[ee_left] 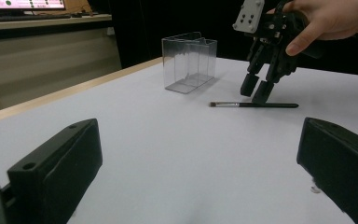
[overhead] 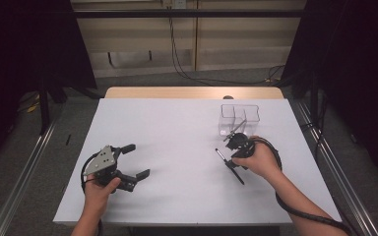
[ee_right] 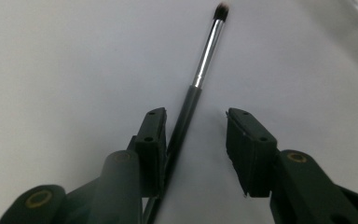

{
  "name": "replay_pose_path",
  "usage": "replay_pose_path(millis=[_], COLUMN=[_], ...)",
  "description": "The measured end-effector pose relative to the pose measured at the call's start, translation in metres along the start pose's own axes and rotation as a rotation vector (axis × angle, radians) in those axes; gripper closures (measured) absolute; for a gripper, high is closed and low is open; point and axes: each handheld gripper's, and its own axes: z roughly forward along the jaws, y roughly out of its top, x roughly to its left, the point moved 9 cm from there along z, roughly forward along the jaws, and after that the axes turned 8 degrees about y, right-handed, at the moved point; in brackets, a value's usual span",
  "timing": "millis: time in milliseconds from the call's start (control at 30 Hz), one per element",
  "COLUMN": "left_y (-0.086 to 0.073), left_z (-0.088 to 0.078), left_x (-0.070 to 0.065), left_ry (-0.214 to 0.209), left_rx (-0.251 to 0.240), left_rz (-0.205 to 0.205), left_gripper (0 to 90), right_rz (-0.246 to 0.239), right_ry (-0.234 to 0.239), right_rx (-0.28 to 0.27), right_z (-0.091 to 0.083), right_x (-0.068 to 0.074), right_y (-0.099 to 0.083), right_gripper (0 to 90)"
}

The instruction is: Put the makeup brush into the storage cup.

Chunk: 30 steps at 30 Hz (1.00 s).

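Observation:
A thin black makeup brush [overhead: 220, 154] with a silver ferrule lies flat on the white table [overhead: 177, 123]. In the right gripper view the brush [ee_right: 205, 60] runs up between the jaws, its handle against the left jaw, with a gap to the other jaw. My right gripper [overhead: 230, 160] points down over it, open, jaws astride the handle. From the left gripper view, that right gripper [ee_left: 256, 93] stands tips-down on the brush [ee_left: 233, 105]. My left gripper [overhead: 138, 160] rests at the table's left, open and holding nothing; its own jaws [ee_left: 200, 130] stand wide apart.
A clear plastic box with compartments [overhead: 239, 118] stands at the back right of the table, just beyond my right hand; in the left gripper view that box [ee_left: 189, 63] shows upright. A cable [overhead: 295, 209] trails along the right forearm. Dark curtains flank the table.

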Motion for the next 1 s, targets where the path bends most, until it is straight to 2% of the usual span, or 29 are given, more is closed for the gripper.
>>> replay_pose_path(millis=[100,200,333,500,567,900,1000], left_y=[0.0004,0.0004,0.0007,0.0008,0.0007,0.0013,0.0013], left_z=[-0.0001,-0.0002,-0.0002,-0.0003,-0.0001,-0.0005,-0.0004], left_x=[0.0004,0.0008,0.0004,0.0002,0.0003,0.0006,0.0007], left_ry=[0.003,0.004,0.002,0.001,0.001,0.003,0.003], left_rx=[-0.005,-0.005,-0.006,-0.005,-0.006,-0.006,-0.005], left_rz=[-0.003,-0.002,-0.002,0.001,-0.001,0.001,0.001], left_gripper=[0.0,0.0,0.0,0.0,0.0,0.0,0.0], right_rz=[-0.009,0.002,0.008,0.026,0.030,0.066,0.076], right_ry=[-0.016,-0.025,-0.028,-0.041,-0.034,0.012,0.013], right_rx=[0.039,0.052,0.081,0.105,0.112,0.093,0.091], right_z=[0.0064,0.0067,0.0073,0.0081,0.0082,0.0082,0.0079], right_x=[0.0012,0.0021,0.0056,0.0076,0.0082,0.0060,0.0055], right_y=[-0.0028,-0.0014,-0.0004,0.0011,0.0014,0.0011,0.0008], right_gripper=[62.3,64.8,73.3,77.9,83.9,84.2,84.3])
